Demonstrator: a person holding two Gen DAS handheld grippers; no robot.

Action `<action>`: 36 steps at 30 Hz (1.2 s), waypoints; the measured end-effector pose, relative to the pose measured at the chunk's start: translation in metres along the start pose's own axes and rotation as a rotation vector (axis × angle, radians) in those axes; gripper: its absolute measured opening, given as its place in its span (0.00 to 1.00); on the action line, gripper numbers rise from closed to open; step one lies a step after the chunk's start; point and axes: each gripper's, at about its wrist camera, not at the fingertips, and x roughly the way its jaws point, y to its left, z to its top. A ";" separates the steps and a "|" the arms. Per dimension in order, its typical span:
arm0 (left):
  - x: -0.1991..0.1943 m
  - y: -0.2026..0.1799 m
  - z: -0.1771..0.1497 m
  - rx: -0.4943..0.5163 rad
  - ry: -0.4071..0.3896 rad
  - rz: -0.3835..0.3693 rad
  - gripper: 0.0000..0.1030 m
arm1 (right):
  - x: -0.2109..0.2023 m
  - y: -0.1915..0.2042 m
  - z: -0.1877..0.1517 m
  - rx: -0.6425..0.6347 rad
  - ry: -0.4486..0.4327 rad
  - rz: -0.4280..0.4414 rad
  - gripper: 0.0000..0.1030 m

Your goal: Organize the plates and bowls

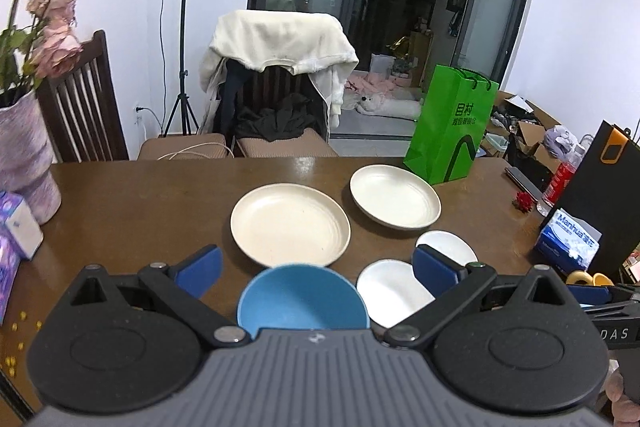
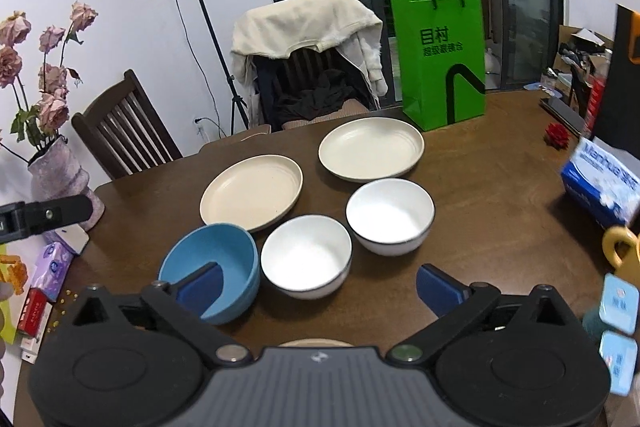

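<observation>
Hovering spread and empty, the right gripper (image 2: 318, 285) and left gripper (image 1: 316, 267) are both hanging over the table (image 2: 500, 187). The blue bowl (image 2: 212, 263) and two white bowls (image 2: 306, 253) are sitting apart, just nearer than two cream plates (image 2: 252, 189). Nothing is stacked yet; the next move likely calls for gripping one rim.

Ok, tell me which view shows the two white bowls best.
The right wrist view: both round white bowls sit whole and unobstructed. In the left wrist view, the open left tongs' blue finger overlaps both bowls.
</observation>
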 end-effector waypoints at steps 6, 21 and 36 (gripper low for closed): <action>0.041 0.021 0.016 -0.001 0.019 -0.001 1.00 | 0.035 0.005 0.026 -0.010 0.020 0.017 1.00; 0.119 0.076 0.042 0.012 0.067 0.050 1.00 | 0.135 0.033 0.068 -0.021 0.100 0.081 1.00; 0.197 0.115 0.061 0.019 0.154 0.083 1.00 | 0.215 0.059 0.091 0.024 0.176 0.052 1.00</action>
